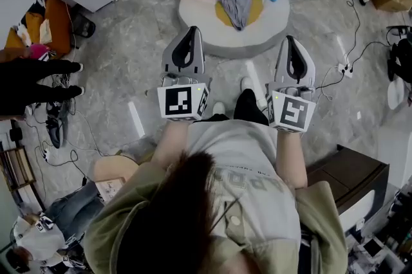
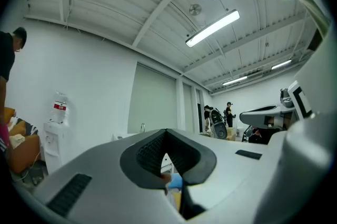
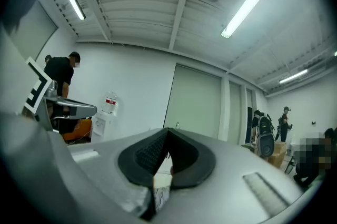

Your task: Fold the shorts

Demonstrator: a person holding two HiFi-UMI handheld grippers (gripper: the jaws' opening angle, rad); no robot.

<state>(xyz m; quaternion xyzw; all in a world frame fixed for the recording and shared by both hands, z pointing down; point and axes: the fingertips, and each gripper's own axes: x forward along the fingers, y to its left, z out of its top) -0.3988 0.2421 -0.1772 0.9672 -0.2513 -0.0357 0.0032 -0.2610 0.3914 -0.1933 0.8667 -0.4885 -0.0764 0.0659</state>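
Close below us, our hair point(image 1: 167, 215) and shirt point(image 1: 238, 163) blocking what lies beneath, left gripper point(image 1: 190, 35) and right gripper point(image 1: 291, 44) level, both pressed together on nothing, beyond them crumpled grey shorts point(image 1: 237, 4) on a round white pad point(image 1: 257, 35), ribbed ceiling and strip lights point(image 2: 212, 28) only in our gripper views.

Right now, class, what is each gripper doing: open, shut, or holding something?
Left gripper: jaws shut, holding nothing.
Right gripper: jaws shut, holding nothing.
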